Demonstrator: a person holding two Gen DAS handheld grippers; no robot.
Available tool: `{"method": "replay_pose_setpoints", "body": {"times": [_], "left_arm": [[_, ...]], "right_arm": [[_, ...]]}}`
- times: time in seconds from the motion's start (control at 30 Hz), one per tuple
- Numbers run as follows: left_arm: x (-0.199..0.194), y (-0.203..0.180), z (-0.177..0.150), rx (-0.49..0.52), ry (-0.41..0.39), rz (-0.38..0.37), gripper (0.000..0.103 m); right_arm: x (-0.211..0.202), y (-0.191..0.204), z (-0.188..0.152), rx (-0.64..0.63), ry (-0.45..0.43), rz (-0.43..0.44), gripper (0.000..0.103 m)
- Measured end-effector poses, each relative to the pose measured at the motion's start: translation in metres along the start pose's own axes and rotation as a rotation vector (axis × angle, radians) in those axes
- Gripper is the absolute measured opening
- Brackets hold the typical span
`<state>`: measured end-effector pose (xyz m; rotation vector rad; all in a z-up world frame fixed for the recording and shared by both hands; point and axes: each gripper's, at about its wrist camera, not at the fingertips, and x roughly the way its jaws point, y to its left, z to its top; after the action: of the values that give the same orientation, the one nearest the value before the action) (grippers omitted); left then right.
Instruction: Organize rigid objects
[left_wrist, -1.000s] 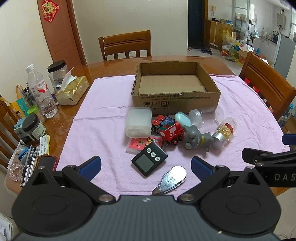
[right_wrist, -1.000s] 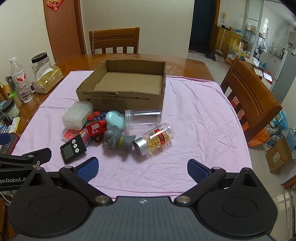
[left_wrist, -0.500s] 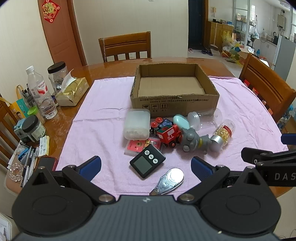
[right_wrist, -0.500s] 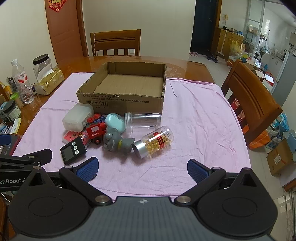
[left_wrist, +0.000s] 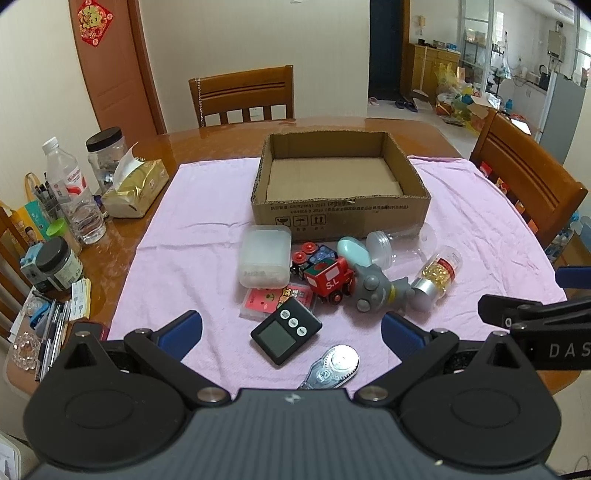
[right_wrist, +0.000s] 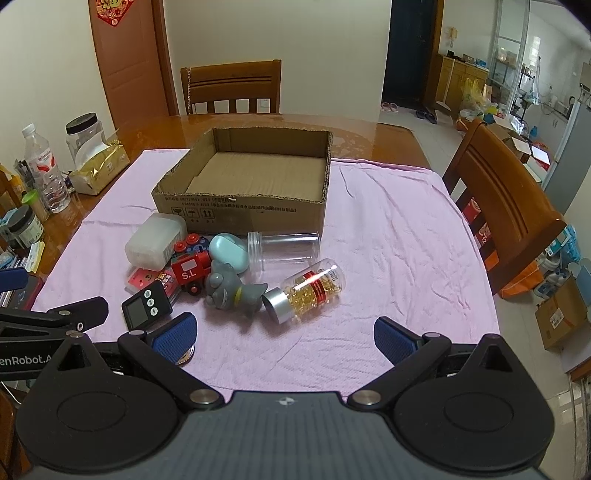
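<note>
Probably light, hard and slick, that capsule bottle (right_wrist: 308, 291) just ahead of the right gripper (right_wrist: 284, 334): best pinched across its middle. Both grippers, left gripper (left_wrist: 291, 332) included, spread wide, holding nothing.

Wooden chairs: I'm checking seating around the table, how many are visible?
2. One wooden chair stands at the far side behind the open cardboard box; the other wooden chair is on the right. More may sit outside view.

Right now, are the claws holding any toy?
No. The left claw and right claw are both open and empty, above the pink cloth.
</note>
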<state>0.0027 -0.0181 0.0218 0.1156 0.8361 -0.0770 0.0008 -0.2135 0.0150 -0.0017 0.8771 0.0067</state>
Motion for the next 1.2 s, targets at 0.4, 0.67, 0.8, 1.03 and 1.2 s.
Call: {"method": "replay_pose_setpoints", "body": {"times": [0.4, 0.67, 0.8, 1.03, 1.2], "left_arm": [[0.01, 0.007, 0.001, 0.03, -0.016, -0.03, 0.102], [0.028, 0.013, -0.012, 0.083, -0.039, -0.065, 0.102], [0.04, 0.023, -0.022, 0.073, -0.024, -0.067, 0.102], [0.062, 0.054, -0.031, 0.023, 0.022, -0.042, 0.102], [0.075, 0.073, -0.033, 0.015, 0.043, -0.039, 0.102]], "right_arm": [[0.004, 0.003, 0.004, -0.008, 0.0, 0.009, 0.103], [0.018, 0.01, -0.004, -0.019, -0.015, 0.045, 0.103], [0.031, 0.013, -0.012, -0.029, -0.013, 0.102, 0.103], [0.068, 0.032, -0.033, -0.102, 0.043, 0.178, 0.103], [0.096, 0.061, -0.045, -0.171, 0.084, 0.254, 0.103]]}}
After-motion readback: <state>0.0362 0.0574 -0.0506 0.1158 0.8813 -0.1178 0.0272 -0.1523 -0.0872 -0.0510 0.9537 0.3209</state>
